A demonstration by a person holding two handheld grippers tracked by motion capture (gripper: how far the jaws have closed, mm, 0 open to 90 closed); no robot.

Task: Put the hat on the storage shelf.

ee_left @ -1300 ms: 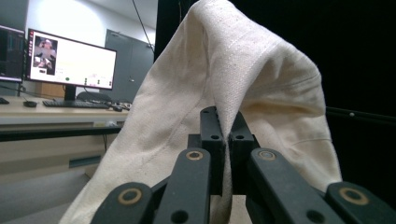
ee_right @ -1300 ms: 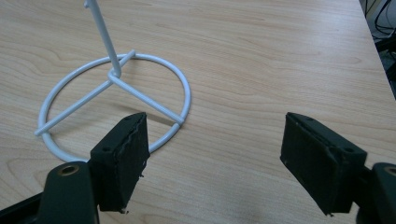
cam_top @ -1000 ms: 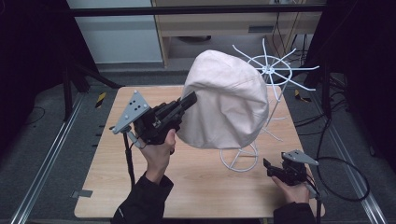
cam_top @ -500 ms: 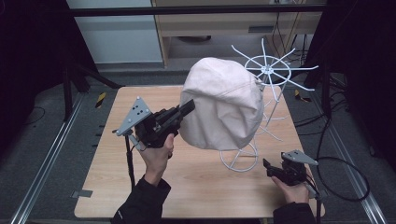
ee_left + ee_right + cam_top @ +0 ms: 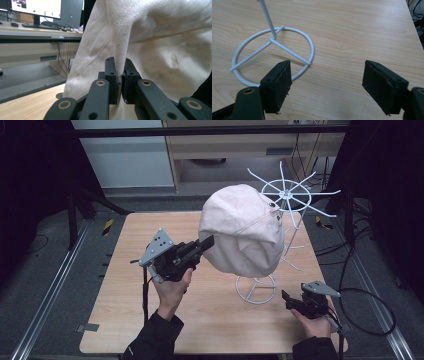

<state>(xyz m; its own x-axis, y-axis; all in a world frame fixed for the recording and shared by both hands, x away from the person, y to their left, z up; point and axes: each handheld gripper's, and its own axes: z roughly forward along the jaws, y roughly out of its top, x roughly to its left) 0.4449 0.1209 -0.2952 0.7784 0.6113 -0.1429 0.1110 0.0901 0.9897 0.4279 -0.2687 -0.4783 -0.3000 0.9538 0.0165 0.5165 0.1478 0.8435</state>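
Left gripper [image 5: 207, 241] pinches the cream hat's [image 5: 245, 230] edge mid-frame, jaws just easing while cloth sits between them, wire stand [image 5: 287, 197] upper right; right gripper [image 5: 286, 296] idles open, lower right.

No text, label, brand or number can be read anywhere; the writing on the monitor [image 5: 35, 8] at the upper left is too blurred to read.
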